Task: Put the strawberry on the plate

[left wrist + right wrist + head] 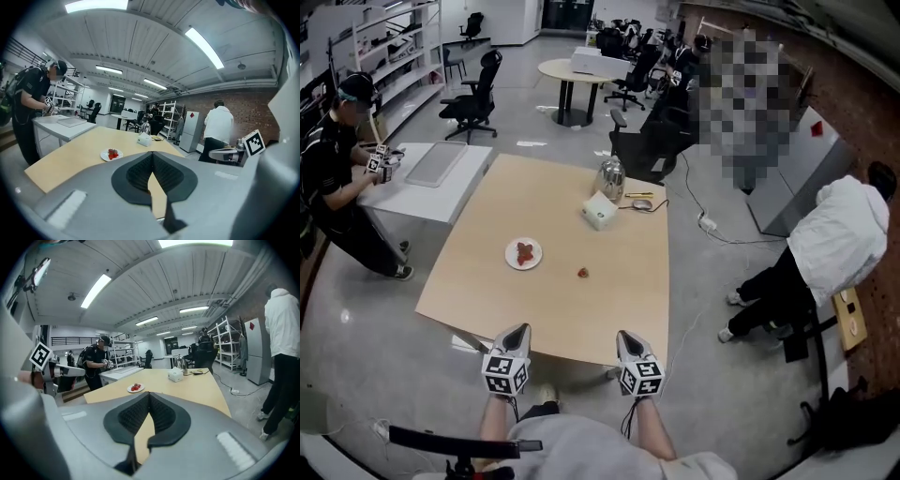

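**Strawberry on the desk, not on the plate**

The strawberry [582, 273] lies alone on the desk [581, 319], nearer the right edge. The white plate [512, 261] is near, to its left, and holds red fruit. The left gripper [517, 331] and right gripper [626, 337] hover off the near edge. Both have their jaws closed together, with nothing between them.

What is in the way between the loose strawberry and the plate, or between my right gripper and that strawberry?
Nothing visible. Bare table lies between the strawberry and the plate, and between the shut, empty right gripper at the near edge and the strawberry.
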`<action>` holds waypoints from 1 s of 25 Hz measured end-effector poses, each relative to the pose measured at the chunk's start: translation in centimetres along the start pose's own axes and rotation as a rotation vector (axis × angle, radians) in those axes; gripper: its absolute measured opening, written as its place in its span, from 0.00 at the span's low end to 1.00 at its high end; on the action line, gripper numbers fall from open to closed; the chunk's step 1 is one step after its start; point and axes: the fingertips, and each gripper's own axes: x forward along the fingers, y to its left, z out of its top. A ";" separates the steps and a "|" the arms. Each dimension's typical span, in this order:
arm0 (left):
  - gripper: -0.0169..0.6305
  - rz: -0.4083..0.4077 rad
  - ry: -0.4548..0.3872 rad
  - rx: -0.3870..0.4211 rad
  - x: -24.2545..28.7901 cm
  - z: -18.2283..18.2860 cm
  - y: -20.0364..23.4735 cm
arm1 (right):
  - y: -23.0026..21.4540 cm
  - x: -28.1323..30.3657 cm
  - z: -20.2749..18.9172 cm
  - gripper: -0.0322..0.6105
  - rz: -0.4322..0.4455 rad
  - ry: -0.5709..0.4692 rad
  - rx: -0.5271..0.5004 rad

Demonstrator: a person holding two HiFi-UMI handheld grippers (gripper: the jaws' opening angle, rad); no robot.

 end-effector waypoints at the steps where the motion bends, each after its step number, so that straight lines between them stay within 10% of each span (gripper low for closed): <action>1: 0.06 -0.005 -0.001 0.001 0.6 0.2 0.7 | 0.1 0.9 0.3 0.06 -0.004 0.002 -0.002; 25: 0.06 0.078 0.038 -0.007 3.8 0.4 10.7 | 1.1 13.8 0.9 0.06 0.006 0.078 -0.076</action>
